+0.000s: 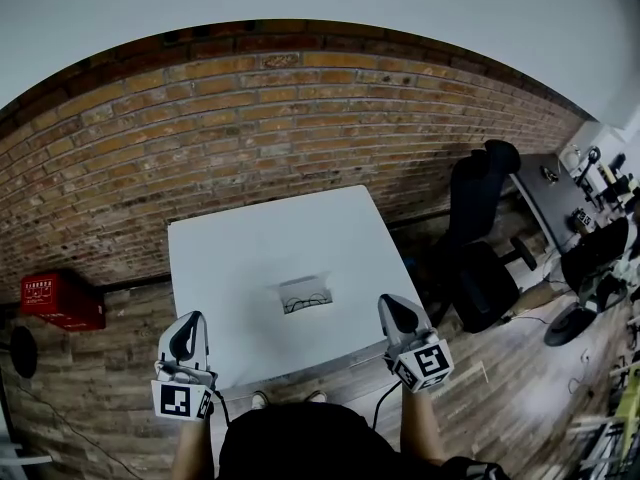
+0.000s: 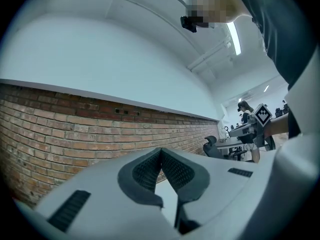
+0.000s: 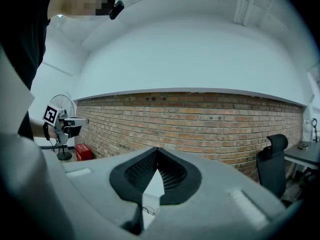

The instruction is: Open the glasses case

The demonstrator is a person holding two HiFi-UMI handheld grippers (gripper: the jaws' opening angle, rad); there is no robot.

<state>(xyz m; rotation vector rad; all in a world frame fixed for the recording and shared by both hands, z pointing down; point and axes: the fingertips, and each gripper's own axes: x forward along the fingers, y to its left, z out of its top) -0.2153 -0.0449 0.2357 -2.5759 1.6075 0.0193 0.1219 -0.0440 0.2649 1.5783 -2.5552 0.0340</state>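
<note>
Two grippers hover at the near edge of a white table (image 1: 230,258), with the glasses case (image 1: 305,295) lying between them, near that edge and closer to the right one. Neither touches it. The likely risk is that the light case skids on the smooth top or tips off the near edge if one gripper pries at the lid while the other fails to pin the base. A nudge from closed tips would do the same. The left gripper (image 1: 187,328) has its jaws pressed together, pads (image 2: 145,171) meeting on nothing. The right gripper (image 1: 398,313) is likewise closed and empty, and the case shows on the table below its pads (image 3: 172,174).
</note>
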